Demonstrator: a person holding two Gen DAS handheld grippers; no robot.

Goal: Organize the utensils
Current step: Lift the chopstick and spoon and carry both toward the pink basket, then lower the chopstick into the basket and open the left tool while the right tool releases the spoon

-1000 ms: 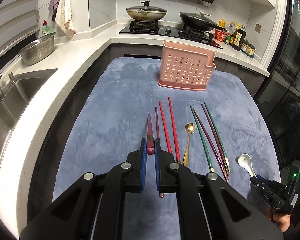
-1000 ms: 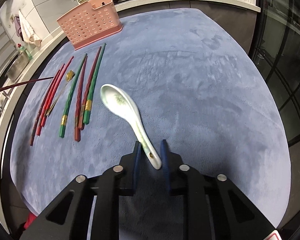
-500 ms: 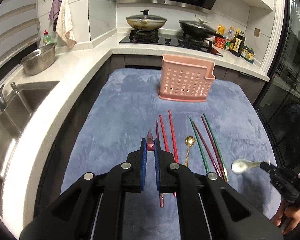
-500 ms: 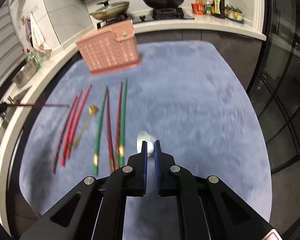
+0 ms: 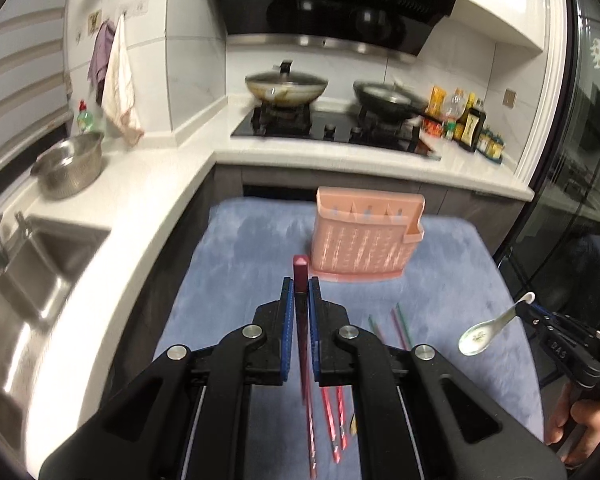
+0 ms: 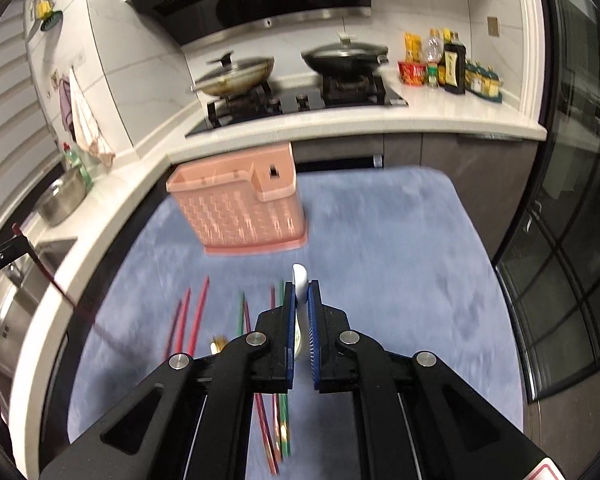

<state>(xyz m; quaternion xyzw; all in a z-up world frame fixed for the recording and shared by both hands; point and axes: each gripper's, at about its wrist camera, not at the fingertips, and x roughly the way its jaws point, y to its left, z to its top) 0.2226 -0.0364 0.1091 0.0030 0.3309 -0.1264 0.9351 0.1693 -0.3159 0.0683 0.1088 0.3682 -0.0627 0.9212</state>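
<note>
My left gripper [image 5: 300,286] is shut on a dark red chopstick [image 5: 301,276], held upright above the blue mat [image 5: 236,264]. My right gripper [image 6: 301,290] is shut on the handle of a white ceramic spoon [image 6: 300,278], raised above the mat; the spoon also shows in the left wrist view [image 5: 488,330]. The pink perforated utensil holder [image 5: 364,240] stands at the mat's far end, also in the right wrist view [image 6: 240,208]. Red chopsticks [image 6: 196,316], green chopsticks [image 6: 242,314] and a gold spoon [image 6: 219,344] lie on the mat below.
A white counter [image 5: 140,184] with a steel bowl [image 5: 70,168] and a sink [image 5: 28,276] runs along the left. A stove with two pans [image 5: 332,120] and bottles [image 5: 468,128] is behind. A dark glass door [image 6: 572,280] is at the right.
Both grippers have risen and tilted up toward the kitchen. The chopstick now stands upright in the left gripper. The spoon has swung up, bowl hanging down.
</note>
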